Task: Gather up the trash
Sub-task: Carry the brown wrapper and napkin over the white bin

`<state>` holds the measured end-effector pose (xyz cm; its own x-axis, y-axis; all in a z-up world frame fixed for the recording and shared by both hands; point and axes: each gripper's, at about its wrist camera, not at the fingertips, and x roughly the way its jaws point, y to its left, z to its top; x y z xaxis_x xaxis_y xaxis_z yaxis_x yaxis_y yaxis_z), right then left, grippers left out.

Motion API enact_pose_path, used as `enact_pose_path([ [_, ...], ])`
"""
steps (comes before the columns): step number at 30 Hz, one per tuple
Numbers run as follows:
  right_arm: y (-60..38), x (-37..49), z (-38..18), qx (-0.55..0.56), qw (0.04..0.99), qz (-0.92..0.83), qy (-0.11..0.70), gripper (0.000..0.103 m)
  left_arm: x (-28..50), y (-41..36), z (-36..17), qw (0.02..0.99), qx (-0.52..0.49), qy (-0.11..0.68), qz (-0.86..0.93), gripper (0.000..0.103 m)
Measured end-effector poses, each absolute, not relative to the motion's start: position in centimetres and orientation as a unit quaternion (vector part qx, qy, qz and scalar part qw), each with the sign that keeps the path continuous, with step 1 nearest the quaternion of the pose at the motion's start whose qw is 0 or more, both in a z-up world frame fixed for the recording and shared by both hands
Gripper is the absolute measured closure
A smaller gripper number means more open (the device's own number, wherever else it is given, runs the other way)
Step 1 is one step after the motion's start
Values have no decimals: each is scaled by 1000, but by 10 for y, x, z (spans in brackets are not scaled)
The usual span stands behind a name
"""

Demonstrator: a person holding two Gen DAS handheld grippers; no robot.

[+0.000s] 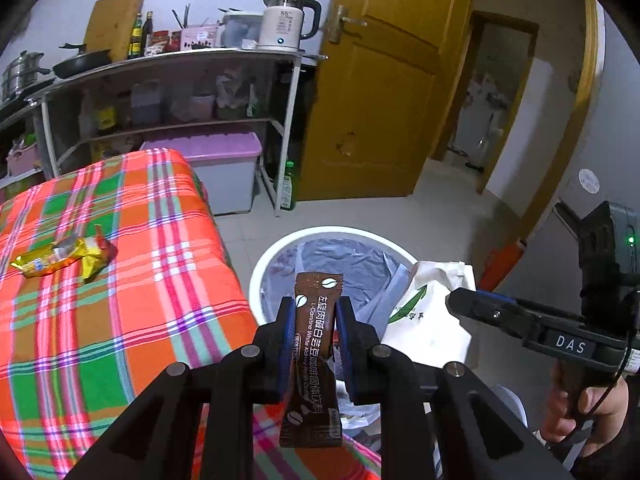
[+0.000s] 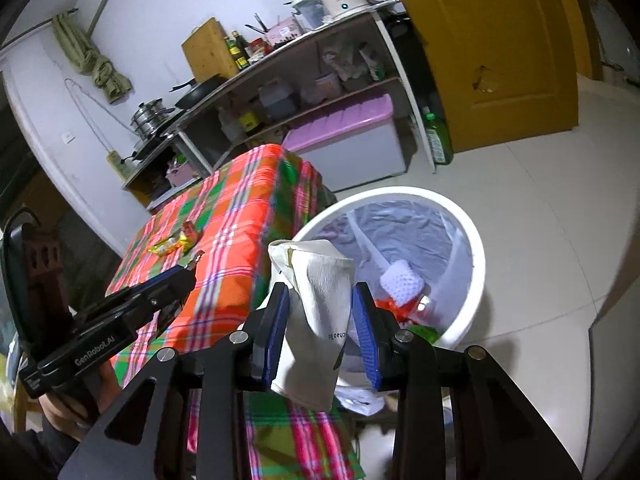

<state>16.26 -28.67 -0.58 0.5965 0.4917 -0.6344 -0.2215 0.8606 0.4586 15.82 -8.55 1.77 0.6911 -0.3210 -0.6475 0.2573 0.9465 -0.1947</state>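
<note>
My left gripper [image 1: 316,312] is shut on a brown coffee sachet [image 1: 314,356] and holds it upright by the near rim of the white trash bin [image 1: 260,272]. My right gripper [image 2: 320,300] holds a white paper packet [image 2: 320,320] between its pads, over the bin's near rim [image 2: 472,256]; the packet also shows in the left wrist view [image 1: 432,316]. The bin has a grey liner and some trash inside. A yellow snack wrapper [image 1: 64,258] lies on the plaid tablecloth [image 1: 120,280], and shows in the right wrist view [image 2: 174,242].
The table with the plaid cloth [image 2: 224,240] stands left of the bin. Behind are a metal shelf rack [image 1: 180,92] with a kettle [image 1: 286,20], a purple-lidded storage box [image 1: 216,168], a green bottle [image 1: 288,186] and a yellow door [image 1: 384,80].
</note>
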Motion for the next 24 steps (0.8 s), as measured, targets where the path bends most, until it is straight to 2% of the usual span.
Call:
enact_pose_path([
  [24,-298,197,-55,161,863,165,449,68,216,-121,-30,892,-41,416,-172,82],
])
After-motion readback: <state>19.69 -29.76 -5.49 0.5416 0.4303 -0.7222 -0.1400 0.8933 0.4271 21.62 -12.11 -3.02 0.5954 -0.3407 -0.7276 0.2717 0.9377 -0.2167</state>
